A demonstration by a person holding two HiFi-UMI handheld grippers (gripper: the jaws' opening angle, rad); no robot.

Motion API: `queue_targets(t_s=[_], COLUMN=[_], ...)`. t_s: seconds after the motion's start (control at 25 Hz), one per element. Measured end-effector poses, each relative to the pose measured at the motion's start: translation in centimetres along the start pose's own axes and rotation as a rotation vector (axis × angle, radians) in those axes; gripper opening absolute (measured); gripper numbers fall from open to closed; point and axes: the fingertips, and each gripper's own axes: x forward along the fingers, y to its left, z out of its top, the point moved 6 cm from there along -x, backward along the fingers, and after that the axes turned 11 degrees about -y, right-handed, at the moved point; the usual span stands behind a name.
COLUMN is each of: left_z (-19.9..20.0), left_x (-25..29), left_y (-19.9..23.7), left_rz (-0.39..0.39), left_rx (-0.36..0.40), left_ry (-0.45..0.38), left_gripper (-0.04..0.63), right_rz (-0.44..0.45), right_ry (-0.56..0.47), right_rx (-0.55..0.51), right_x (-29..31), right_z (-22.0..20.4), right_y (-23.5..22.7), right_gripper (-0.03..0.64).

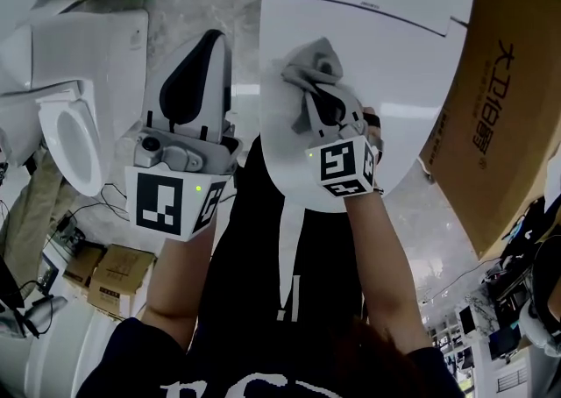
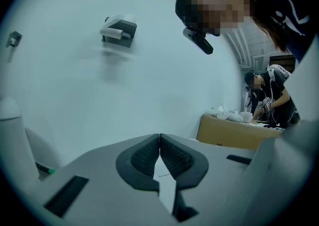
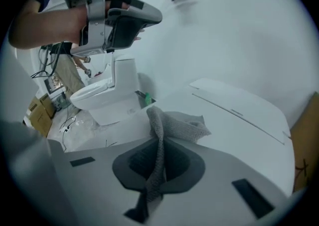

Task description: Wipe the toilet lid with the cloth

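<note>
Grey knit cloth pinched in right gripper, bunched end on closed white plastic toilet lid. Left gripper: jaws together, empty, beside lid. Wiping step in hand; next move likely calls for pressing cloth flat and sweeping across lid.

Cloth clamped in your right gripper: grey, coarse knit weave, matt. Toilet lid under it: white, smooth, glossy, plastic-looking. Your left gripper: matt grey plastic shell; pads black, finely ribbed. Cardboard box, 3 o'clock of the lid: brown, matt.
</note>
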Motion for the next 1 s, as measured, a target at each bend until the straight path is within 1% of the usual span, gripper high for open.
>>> queue_targets(t_s=[0.32,0.68,0.84,1.0], left_z=[-0.4,-0.3,-0.5,-0.5], left_x=[-0.1,-0.2,-0.4,-0.7], left_y=[-1.1,-2.0,-2.2,-2.3], left_rz=[-0.017,-0.026,-0.027,-0.027], left_rx=[-0.006,-0.005,-0.006,-0.007], left_ry=[0.012,0.007,0.008,0.005], left_gripper=[0.021,0.021,0.021,0.021], right_rz=[-0.15,-0.419,-0.511,-0.562], right_ry=[0.042,0.123,0.148,0.133], right_rx=[0.042,0.143,0.166,0.231], right_x=[-5.4,-12.6,-15.5,-16.5], right_z=[-3.5,-8.7,-10.9,-11.8], right_y=[-5.5,-11.9,-13.4,-13.5], right_gripper=[0.025,0.025,0.025,0.025])
